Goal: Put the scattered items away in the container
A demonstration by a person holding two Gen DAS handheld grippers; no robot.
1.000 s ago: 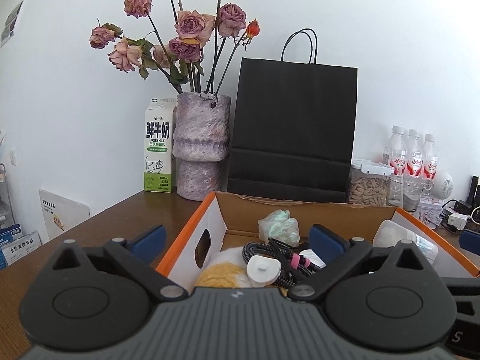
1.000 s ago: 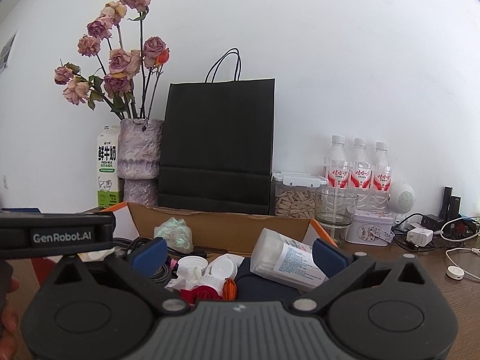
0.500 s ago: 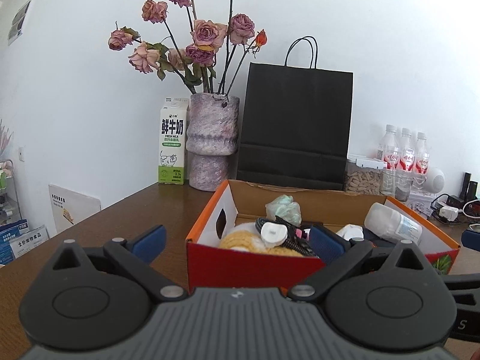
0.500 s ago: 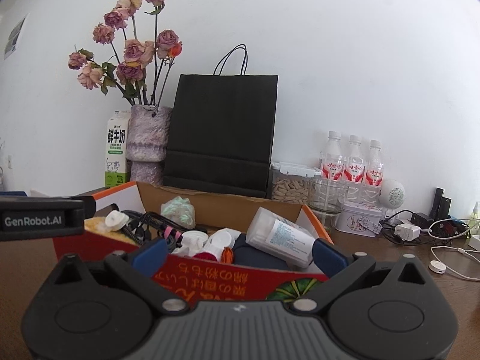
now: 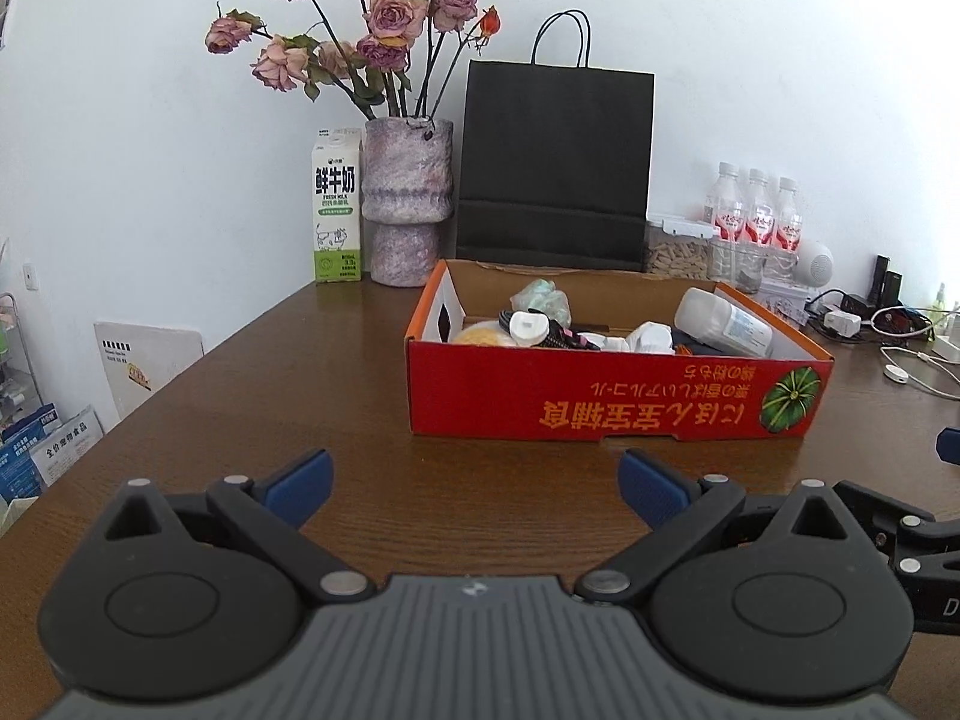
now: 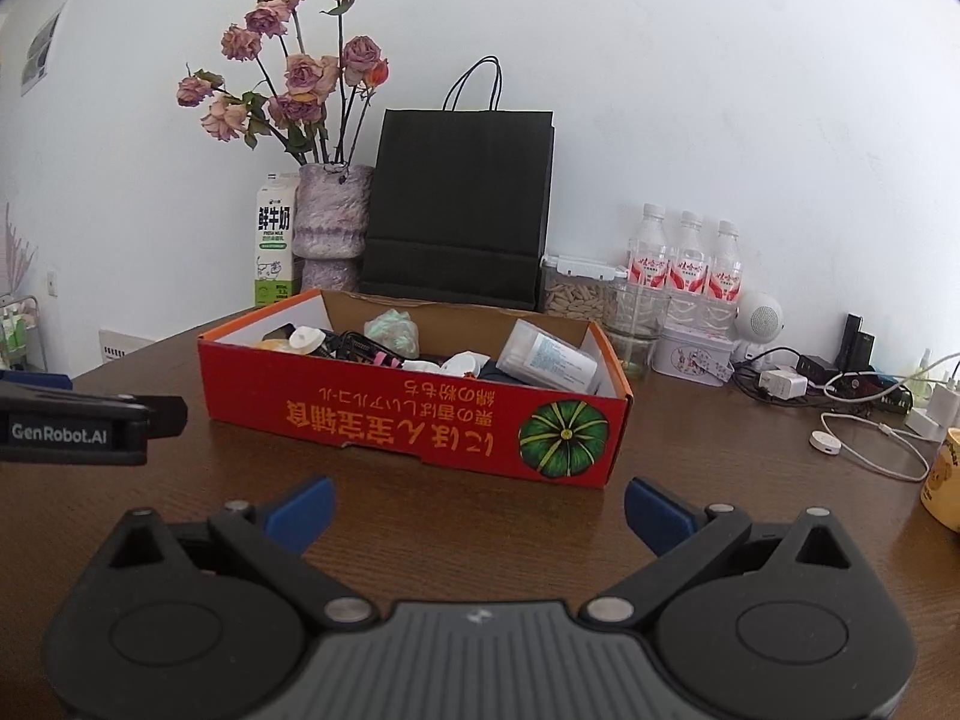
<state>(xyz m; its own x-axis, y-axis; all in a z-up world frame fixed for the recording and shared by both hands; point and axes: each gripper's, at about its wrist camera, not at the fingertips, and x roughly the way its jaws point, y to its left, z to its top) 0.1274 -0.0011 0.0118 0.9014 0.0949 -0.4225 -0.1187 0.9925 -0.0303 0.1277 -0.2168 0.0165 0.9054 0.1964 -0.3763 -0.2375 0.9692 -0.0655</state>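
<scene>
I have both tools parked low over the dark brown wooden table [image 5: 336, 372], and neither carries anything. The left gripper [image 5: 474, 489] has its jaws spread wide with only bare tabletop between the blue pads; the right gripper [image 6: 477, 504] is the same, wide apart and empty.

The red cardboard box with the green pumpkin print [image 5: 618, 390] sits in the centre of both frames, standing flat on the table, well apart from my fingertips. Inside it I can see a white plastic bottle with a printed label [image 6: 555, 357] lying on its side at the right end, a bundle of black braided cable [image 6: 354, 345] near the middle, a crumpled pale green wad [image 6: 393, 327] toward the back wall, and a round white cap [image 5: 528, 324] on top of the pile.

On the open table in front of the box I see no loose items, so I judge the tidying essentially finished.

If I had to shift the box, I would expect it to be light and its thin walls to flex, so I would pinch the short end walls with both tools, not the long front.
</scene>
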